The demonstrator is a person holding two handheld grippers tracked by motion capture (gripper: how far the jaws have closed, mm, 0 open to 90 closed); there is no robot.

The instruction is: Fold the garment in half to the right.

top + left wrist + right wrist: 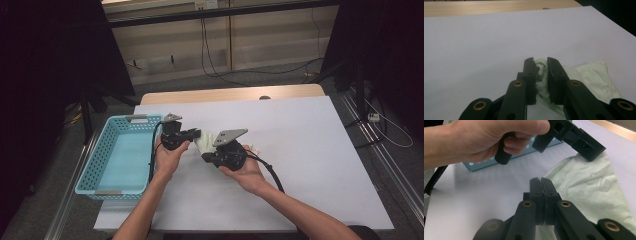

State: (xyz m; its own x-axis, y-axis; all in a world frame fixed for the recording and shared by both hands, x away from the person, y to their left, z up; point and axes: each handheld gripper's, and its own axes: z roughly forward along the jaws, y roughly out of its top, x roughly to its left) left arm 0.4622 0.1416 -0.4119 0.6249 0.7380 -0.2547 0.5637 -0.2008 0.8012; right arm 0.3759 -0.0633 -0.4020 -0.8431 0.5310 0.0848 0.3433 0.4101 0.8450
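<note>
Here, a pale green cloth (204, 141) lay on the white table cover (310, 160), held between two grippers near the middle.

The left gripper (541, 68) had its jaws clamped on a bunched fold of the cloth. The right gripper (540, 181), just right of it, had its jaws pressed fully together, the cloth beside them. A light blue basket (95, 185) stood at the table's left edge.

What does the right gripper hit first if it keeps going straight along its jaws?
Probably bare white table sheet, then the blue basket behind the left hand. The right gripper is shut; the pale green cloth lies just beside its line. Depth is unclear.
</note>
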